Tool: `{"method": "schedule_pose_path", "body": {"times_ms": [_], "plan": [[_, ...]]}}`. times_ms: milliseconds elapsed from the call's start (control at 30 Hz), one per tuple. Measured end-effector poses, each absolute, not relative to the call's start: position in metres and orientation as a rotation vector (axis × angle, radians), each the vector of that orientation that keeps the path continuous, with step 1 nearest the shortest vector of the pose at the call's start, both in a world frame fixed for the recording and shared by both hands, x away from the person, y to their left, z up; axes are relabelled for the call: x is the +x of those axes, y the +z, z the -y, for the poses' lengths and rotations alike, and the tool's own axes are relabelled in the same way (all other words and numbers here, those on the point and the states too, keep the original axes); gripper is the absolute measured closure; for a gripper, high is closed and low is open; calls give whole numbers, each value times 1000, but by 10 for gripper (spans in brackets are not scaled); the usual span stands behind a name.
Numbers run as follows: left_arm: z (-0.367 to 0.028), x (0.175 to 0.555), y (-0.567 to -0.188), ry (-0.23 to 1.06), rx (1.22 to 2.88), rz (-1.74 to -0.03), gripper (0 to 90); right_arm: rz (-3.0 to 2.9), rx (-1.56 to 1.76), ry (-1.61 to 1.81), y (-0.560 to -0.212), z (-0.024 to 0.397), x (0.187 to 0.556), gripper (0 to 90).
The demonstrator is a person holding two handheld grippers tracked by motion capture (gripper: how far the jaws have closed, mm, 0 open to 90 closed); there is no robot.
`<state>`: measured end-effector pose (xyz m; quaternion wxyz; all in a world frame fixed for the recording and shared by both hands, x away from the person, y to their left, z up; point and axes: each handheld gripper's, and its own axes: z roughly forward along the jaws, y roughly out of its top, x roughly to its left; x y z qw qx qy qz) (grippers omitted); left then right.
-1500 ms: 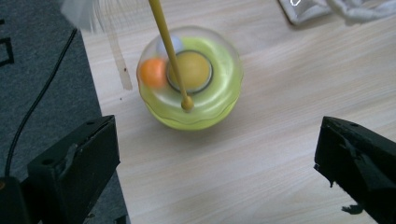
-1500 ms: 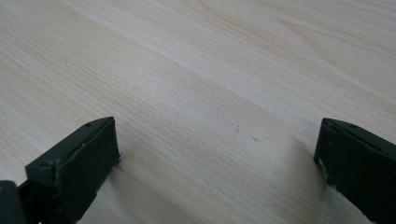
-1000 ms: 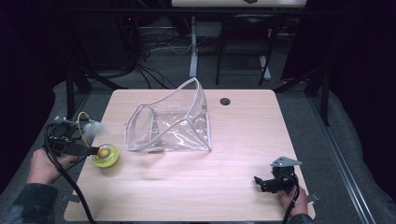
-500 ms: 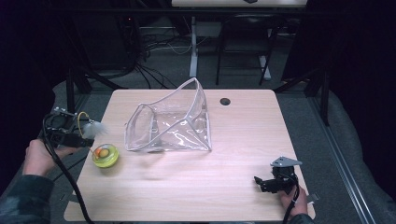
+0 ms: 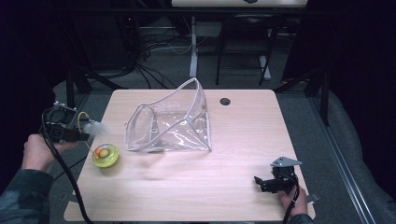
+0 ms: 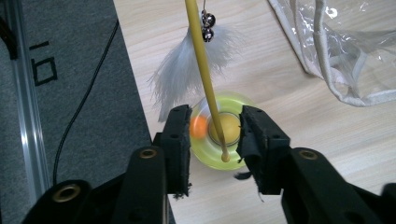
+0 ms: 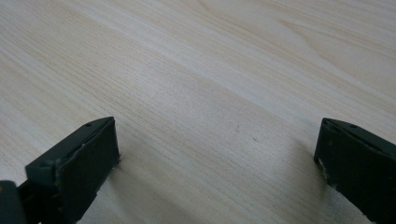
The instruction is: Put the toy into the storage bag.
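Cat toy: yellow-green disc (image 5: 105,155) with an orange ball inside, a thin yellow wand (image 6: 207,79) rising from it, white feather (image 6: 184,70) and two small bells (image 6: 207,26) near the wand's top. It sits at the table's left edge, just left of the clear pouch (image 5: 170,122). Left gripper (image 6: 214,135) hangs over the disc with jaws parted, the wand between them but apparently untouched. Right gripper (image 5: 270,181) rests wide open, holding nothing, near the table's near right corner. The toy looks light; the wand is thin and probably springy, the feather soft, the disc smooth plastic that may slide. Best hold is likely low on the wand or across the disc rim. The table (image 5: 243,140) is pale wood laminate, flat and smooth, with a cable hole (image 5: 225,101) at the far side. Dark room, grey floor, cables and frame legs beyond.
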<state>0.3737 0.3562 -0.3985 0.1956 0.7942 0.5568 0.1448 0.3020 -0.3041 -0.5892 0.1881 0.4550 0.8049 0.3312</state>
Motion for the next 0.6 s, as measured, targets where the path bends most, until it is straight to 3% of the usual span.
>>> {"method": "schedule_pose_path", "body": {"times_ms": [400,600], "plan": [[-361,377,-403,362,2198,-1580,871,-2262,1282,932,-589,304,302,0],[-359,382,-401,358,2235,-1569,879,-2256,1290,936,-590,303,302,0]]}}
